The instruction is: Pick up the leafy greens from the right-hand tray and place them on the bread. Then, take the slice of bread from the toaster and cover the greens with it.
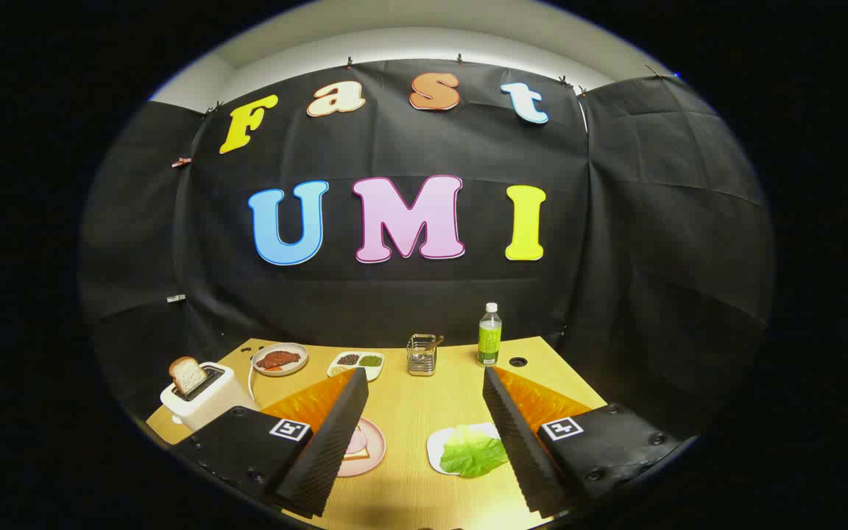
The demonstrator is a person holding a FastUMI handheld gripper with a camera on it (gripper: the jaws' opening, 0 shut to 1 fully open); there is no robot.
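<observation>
Gripper view: the gripper (424, 434) hangs above the table (409, 412), fingers spread wide and holding nothing. The leafy greens (472, 453) lie on a white tray (439, 447) just inside the right finger. The bread (358, 445), on a pink plate (374, 449), shows beside the left finger. Another slice (187, 374) stands in the toaster (207, 397), beyond the left finger.

The worktop (409, 412) looked like pale wood with a fine lengthwise grain and a soft sheen. The booth wall (652, 243) was matt cloth, creased and clipped along its top. The toaster (207, 397) had a smooth, slightly glossy plastic shell. The bottle (489, 337) was clear shiny plastic. The holder (422, 355) looked like bright metal. The leafy greens (472, 451) were crinkled and waxy. The gripper (424, 442), held wide open, had ribbed matt pads (332, 442).
</observation>
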